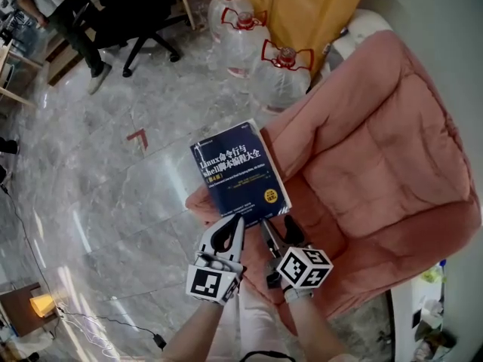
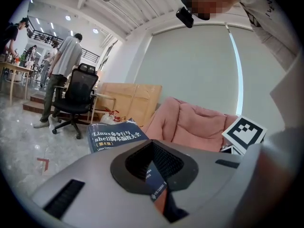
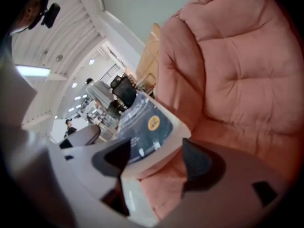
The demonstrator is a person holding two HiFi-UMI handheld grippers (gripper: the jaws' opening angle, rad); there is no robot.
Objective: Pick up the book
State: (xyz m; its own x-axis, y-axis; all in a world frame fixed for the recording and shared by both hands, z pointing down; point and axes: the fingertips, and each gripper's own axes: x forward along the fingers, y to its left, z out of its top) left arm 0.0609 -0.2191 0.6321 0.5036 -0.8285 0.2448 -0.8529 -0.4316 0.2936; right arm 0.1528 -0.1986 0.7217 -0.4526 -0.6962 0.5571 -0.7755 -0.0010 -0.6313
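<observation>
1. Grippers come nearest. Our left gripper (image 1: 232,222) is closed tight on the bottom edge of the book (image 1: 238,170), with cover and pages pinched between its pads. Our right gripper (image 3: 154,156) stands with its jaws well apart around the lower right corner. Its pads press on nothing, so it carries nothing.
2. We have the book, a thick dark-blue paperback Linux manual, held out cover-up over the front of the pink armchair (image 1: 392,164). It looks clear of the cushion and hangs from that one edge.
3. We judge it heavy for its size. The page block is deep, the cover is soft and glossy, and the far end will likely sag and lever against the pads.
4. We judge the best hold to be deep over the bottom edge near the spine, with the pads spanning the full thickness and the second gripper on the other corner.
5. Beyond the armchair, water bottles (image 1: 283,78) with red handles stand on the marble floor (image 1: 113,187).
6. Farthest off is a black office chair (image 1: 128,10).
</observation>
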